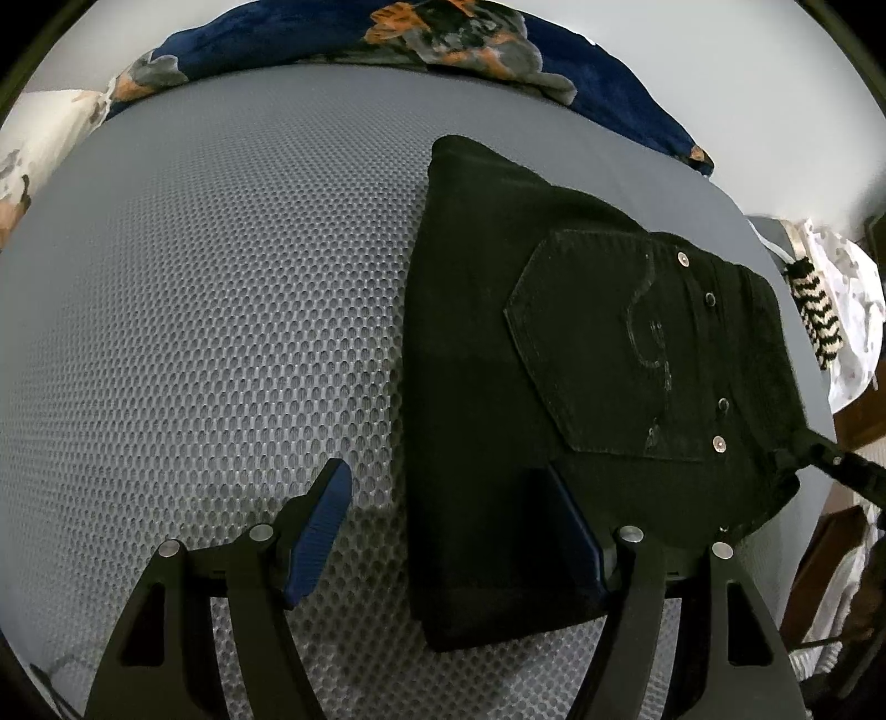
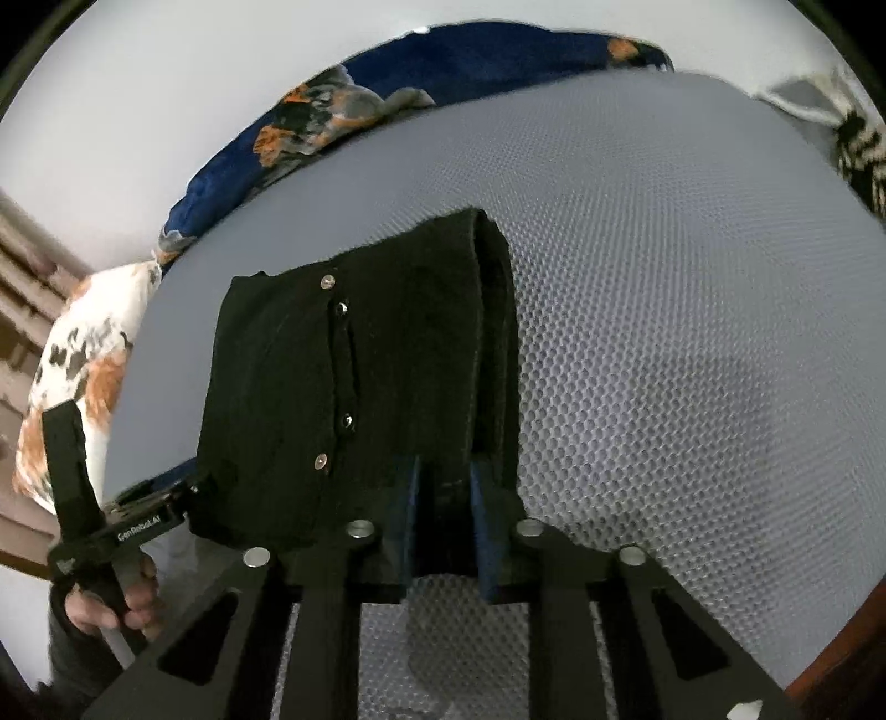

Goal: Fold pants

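Black pants [image 1: 581, 360] lie folded into a compact stack on the grey mesh bed surface [image 1: 221, 304], back pocket and rivets facing up. My left gripper [image 1: 448, 498] is open; its right finger lies on the near edge of the pants, its left finger [image 1: 324, 520] over bare mesh. In the right wrist view the pants [image 2: 343, 387] hang in front of the camera. My right gripper [image 2: 448, 498] has its fingers close together around the pants' near edge. The left gripper's handle [image 2: 127, 526] shows at the pants' left corner.
A dark blue floral blanket [image 1: 443, 39] lies along the far edge of the bed. A white and orange floral pillow [image 2: 83, 360] is at one side. A striped black-and-white item [image 1: 819, 315] and white cloth sit past the bed's right edge.
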Demonstrator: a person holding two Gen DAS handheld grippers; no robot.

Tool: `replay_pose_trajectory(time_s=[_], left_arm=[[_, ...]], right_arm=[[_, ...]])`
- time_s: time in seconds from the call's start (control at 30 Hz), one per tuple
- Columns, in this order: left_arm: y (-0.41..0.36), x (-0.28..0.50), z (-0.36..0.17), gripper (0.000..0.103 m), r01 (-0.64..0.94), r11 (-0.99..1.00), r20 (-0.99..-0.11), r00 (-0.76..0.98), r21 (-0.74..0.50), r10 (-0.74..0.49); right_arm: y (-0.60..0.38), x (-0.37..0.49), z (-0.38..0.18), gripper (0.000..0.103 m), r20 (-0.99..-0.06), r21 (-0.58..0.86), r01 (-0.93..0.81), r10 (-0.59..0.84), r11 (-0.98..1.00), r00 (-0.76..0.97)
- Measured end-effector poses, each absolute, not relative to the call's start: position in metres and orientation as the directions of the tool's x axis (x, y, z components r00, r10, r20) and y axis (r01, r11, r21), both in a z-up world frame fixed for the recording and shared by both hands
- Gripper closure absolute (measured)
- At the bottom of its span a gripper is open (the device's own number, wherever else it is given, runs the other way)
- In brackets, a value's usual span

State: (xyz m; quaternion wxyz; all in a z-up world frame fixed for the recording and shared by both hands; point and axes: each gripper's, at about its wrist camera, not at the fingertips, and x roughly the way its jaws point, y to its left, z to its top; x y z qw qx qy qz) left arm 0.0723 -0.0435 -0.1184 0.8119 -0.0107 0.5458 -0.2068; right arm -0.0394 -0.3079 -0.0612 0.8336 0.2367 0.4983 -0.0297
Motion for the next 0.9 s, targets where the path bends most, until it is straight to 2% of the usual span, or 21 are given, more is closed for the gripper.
replay_pose_trajectory(time_s=[0.17,0.5,0.57,0.63,0.9], left_arm=[[-0.039,0.067,-0.118,0.032,0.343,0.910,-0.888,0.306,-0.232,-0.342],[-0.037,0.063,-0.117,0.031,0.375,0.905,-0.890,0.317,-0.202,-0.330],[-0.040,0.063,-0.116,0.031,0.378,0.904,-0.885,0.325,-0.201,-0.333],[-0.041,0.062,-0.115,0.031,0.375,0.904,-0.882,0.330,-0.205,-0.337],[-0.015,0.070,-0.107,0.030,0.349,0.899,-0.866,0.324,-0.265,-0.381]], right_arm=[[-0.307,-0.050,-0.053,0.092,-0.849,0.355,0.279,0.182,0.892,0.496],[-0.315,-0.041,-0.084,0.091,-0.877,0.347,0.313,0.187,0.884,0.443],[-0.317,-0.042,-0.085,0.085,-0.874,0.356,0.320,0.192,0.878,0.446],[-0.323,-0.043,-0.086,0.072,-0.871,0.368,0.339,0.193,0.866,0.451],[-0.338,-0.039,-0.087,0.059,-0.851,0.423,0.315,0.253,0.850,0.460]])
